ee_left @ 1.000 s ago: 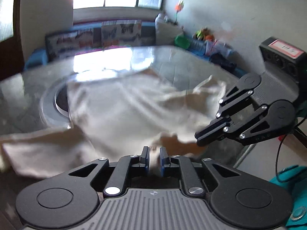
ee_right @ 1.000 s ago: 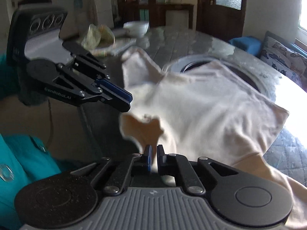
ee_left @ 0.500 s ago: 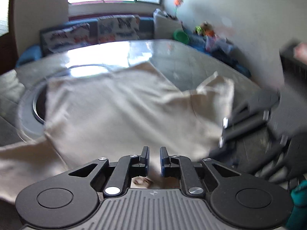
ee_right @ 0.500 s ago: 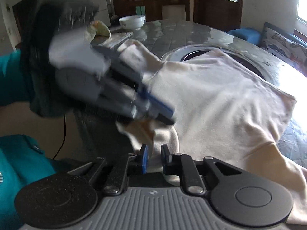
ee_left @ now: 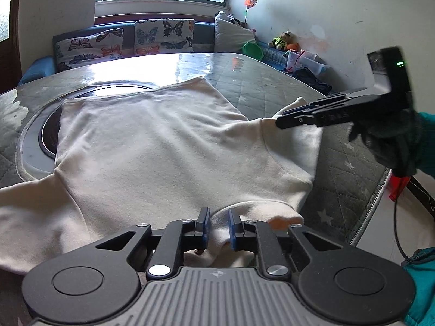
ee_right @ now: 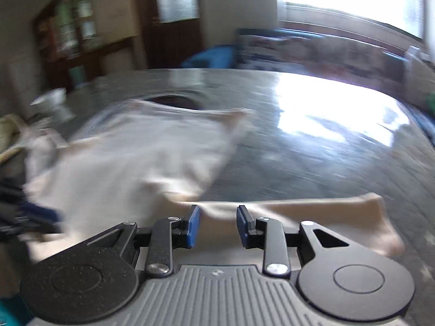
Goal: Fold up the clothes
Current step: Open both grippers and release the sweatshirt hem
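A cream long-sleeved shirt (ee_left: 168,146) lies spread flat on the round table, its hem toward the window. My left gripper (ee_left: 217,225) is at the shirt's near edge, its jaws a little apart with a fold of cream fabric lying between them. My right gripper (ee_right: 217,224) is open and empty, low over the shirt's right sleeve (ee_right: 312,212). It also shows in the left wrist view (ee_left: 282,122), hovering over that sleeve at the right. The right wrist view is motion-blurred; the shirt (ee_right: 141,146) lies at its left.
The table (ee_left: 258,87) has a quilted grey cover and a round recessed hob (ee_left: 49,133) partly under the shirt. A white bowl (ee_right: 54,100) stands at the far side. A sofa with butterfly cushions (ee_left: 122,40) is behind; the table edge (ee_left: 372,198) is at right.
Both grippers lowered the shirt onto the table and opened. The right gripper let go and swung away to the right, over the sleeve. The shirt now lies flat.
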The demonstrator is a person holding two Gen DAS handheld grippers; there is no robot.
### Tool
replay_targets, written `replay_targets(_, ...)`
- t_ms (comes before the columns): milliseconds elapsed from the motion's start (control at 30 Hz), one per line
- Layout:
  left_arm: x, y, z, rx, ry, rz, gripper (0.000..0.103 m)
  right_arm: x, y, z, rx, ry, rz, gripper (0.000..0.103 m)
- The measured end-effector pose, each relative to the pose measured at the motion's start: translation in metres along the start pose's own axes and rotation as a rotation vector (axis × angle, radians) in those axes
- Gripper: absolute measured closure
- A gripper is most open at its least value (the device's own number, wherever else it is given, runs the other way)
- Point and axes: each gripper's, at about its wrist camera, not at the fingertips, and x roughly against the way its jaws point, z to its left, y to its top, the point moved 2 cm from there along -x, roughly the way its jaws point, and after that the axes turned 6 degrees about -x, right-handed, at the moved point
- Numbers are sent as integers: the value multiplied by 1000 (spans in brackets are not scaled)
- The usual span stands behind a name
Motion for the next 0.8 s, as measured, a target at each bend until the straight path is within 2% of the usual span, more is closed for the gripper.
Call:
replay_targets(67, 0, 0, 0, 2, -1, 0, 86, -5, -3, -21, -42, -65, -7, 73)
replay_targets(133, 0, 0, -1, 3, -1, 1, 85, -3, -6, -34, -56, -83, -26, 73)
replay_targets(200, -1, 0, -1, 3, -3, 0, 84, 3, -9, -48, -76, -120, -36, 69)
replay_targets(333, -1, 0, -3, 3, -6, 0, 80, 14, -17, -69, -111, -173, -50, 69)
replay_targets(433, -1, 0, -5, 2, -8, 0, 74, 20, -21, -79, -131, -205, -57, 69)
replay_targets(500, -1, 0, -7, 1, -12, -3, 66, 21, -22, -77, -139, -209, -57, 69)
replay_targets(567, -2, 1, -10, -7, -16, -3, 60, 21, -20, -73, -155, -207, -57, 67)
replay_targets(667, -2, 4, -14, -20, -6, 0, 58, 18, -11, -45, -98, -138, -70, 51)
replay_targets(800, 3, 8, -7, 19, 4, -16, 55, 15, 2, -8, -23, -46, -87, 46)
